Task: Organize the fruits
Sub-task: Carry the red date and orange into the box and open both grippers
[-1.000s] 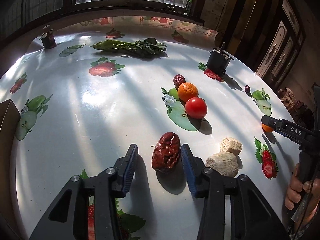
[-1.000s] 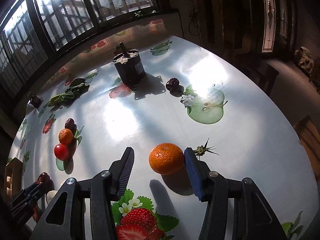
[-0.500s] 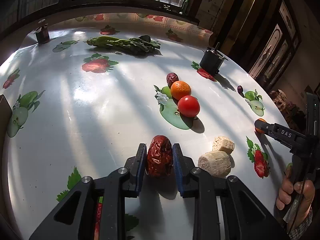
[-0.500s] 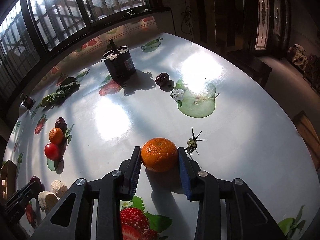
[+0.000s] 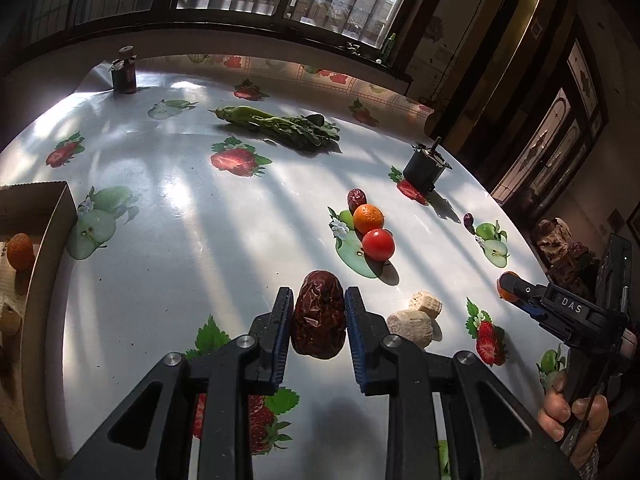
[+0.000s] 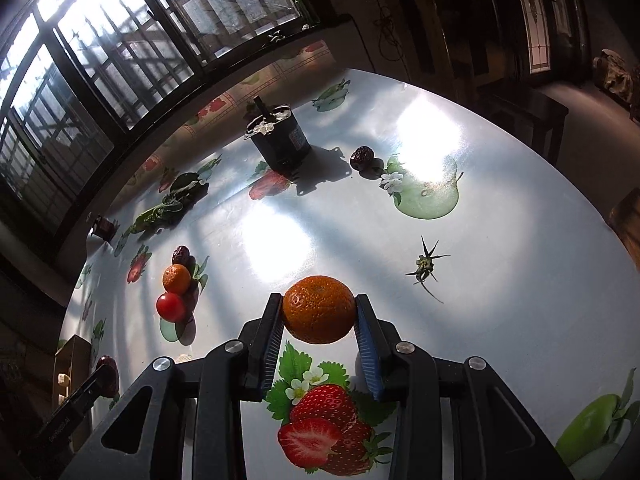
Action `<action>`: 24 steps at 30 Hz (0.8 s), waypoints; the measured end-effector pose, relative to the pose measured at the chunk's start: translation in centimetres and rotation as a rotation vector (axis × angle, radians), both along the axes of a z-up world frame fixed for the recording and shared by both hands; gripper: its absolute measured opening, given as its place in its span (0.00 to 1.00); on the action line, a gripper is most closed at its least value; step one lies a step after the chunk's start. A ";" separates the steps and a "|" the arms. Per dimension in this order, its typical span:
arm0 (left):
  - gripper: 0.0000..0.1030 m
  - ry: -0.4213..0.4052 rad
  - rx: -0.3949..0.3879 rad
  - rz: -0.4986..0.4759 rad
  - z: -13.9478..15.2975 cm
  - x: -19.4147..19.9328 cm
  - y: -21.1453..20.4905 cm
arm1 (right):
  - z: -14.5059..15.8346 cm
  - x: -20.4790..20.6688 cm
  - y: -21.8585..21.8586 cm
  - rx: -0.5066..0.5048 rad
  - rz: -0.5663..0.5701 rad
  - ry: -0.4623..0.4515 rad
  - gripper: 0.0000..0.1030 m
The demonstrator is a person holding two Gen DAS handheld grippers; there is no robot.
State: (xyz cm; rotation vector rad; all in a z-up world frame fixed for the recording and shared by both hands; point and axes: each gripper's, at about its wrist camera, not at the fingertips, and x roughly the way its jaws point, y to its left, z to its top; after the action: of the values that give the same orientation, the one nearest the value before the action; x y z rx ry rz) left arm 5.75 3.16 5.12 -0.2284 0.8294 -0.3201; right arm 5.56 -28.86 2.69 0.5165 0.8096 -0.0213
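My left gripper [image 5: 318, 316] is shut on a wrinkled dark red date [image 5: 319, 313] and holds it above the fruit-print tablecloth. My right gripper [image 6: 318, 316] is shut on an orange tangerine [image 6: 319, 309], lifted off the cloth; it shows at the right edge of the left wrist view [image 5: 520, 292]. A second tangerine [image 5: 368, 218], a red tomato [image 5: 378, 244] and a small date [image 5: 356, 199] lie grouped mid-table. Another small date [image 6: 362, 157] lies near a dark canister [image 6: 280, 142].
Two pale cut root chunks [image 5: 412, 322] lie right of the left gripper. A cardboard box [image 5: 36, 236] at the left edge holds an orange fruit [image 5: 19, 250]. Green leafy vegetables [image 5: 280, 126] lie at the back. A dried stem [image 6: 425, 267] lies right of the tangerine.
Both grippers closed from open onto their fruits, then lifted them off the table: the left on the date, the right on the tangerine.
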 end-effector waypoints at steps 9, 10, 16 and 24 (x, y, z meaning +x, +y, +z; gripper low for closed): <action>0.25 -0.050 0.010 0.201 3.8 -8.1 12.3 | 5.9 -4.2 12.2 -0.007 0.276 -0.095 0.37; 0.25 -0.052 0.041 0.236 3.8 -8.7 13.8 | 6.3 -4.4 14.1 -0.010 0.317 -0.101 0.37; 0.25 0.055 0.176 0.392 1.3 -10.5 22.9 | 6.8 -5.5 25.5 -0.013 0.562 -0.098 0.37; 0.25 0.164 0.146 0.485 -1.5 -10.7 28.9 | 3.3 -6.1 39.2 -0.056 0.824 -0.028 0.37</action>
State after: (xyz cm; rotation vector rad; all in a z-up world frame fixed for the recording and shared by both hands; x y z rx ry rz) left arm -4.98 32.09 3.60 -0.3137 0.9255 0.2164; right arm -0.56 10.34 5.94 0.1009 0.9420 0.7187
